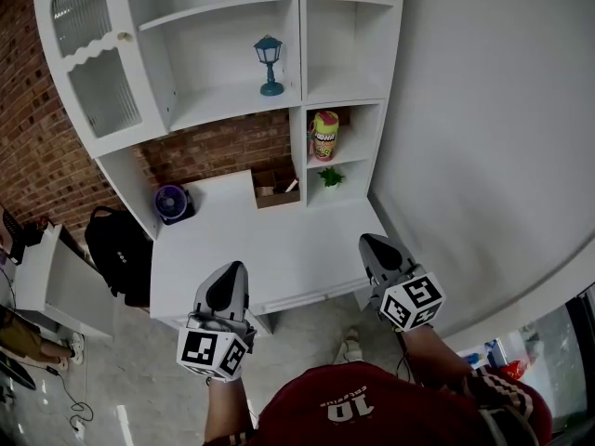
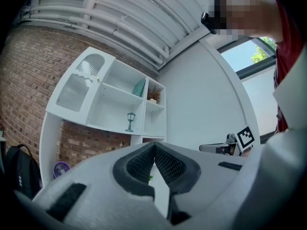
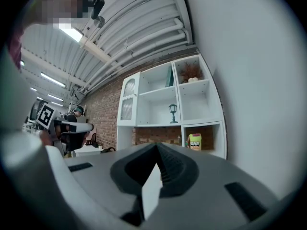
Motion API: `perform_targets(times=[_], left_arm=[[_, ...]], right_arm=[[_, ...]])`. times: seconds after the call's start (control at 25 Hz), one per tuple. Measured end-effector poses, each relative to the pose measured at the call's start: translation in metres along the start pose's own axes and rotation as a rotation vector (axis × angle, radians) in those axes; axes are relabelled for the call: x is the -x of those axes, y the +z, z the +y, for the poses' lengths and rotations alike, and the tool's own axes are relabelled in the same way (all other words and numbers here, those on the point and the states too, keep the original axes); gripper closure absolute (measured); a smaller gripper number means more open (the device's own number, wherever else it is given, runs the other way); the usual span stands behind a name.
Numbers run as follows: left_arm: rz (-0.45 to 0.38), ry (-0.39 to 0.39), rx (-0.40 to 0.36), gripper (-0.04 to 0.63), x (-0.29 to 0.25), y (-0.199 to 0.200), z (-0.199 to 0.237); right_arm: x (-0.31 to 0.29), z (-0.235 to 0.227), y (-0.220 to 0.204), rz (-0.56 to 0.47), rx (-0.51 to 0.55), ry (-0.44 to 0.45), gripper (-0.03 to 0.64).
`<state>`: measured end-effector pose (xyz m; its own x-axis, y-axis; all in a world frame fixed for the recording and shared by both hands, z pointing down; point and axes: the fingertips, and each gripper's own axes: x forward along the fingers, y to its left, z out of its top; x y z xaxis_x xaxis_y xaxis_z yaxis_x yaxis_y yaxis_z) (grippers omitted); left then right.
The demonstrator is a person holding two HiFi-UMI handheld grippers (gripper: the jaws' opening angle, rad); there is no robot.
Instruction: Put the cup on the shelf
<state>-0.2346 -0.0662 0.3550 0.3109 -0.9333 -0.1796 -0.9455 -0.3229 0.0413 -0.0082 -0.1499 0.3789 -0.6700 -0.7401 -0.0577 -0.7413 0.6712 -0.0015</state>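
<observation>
A yellow cup [image 1: 324, 136] with pink print stands in the lower right cubby of the white shelf unit [image 1: 299, 91]; the right gripper view shows the cup [image 3: 194, 141] there too. My left gripper [image 1: 230, 277] hovers over the front left of the white desk [image 1: 288, 244], jaws closed tip to tip with nothing between them [image 2: 154, 150]. Over the desk's front right, my right gripper [image 1: 375, 247] is also shut and holds nothing [image 3: 157, 150]. Both point toward the shelf and are well short of it.
A blue lantern [image 1: 270, 63] stands on the middle shelf. A small green plant [image 1: 331, 177] and a brown box [image 1: 275, 190] sit at the desk's back, a purple fan [image 1: 171, 203] at its back left. A black backpack [image 1: 119, 249] rests left of the desk.
</observation>
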Motion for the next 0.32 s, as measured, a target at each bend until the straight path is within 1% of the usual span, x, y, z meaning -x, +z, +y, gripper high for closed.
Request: perform_targets(times=[0.32], left_arm=[[-0.002, -0.001, 0.006, 0.591, -0.0011, 0.0006, -0.0022]], right_arm=[[0.0001, 0.0029, -0.0013, 0.01, 0.006, 0.017, 0.612]])
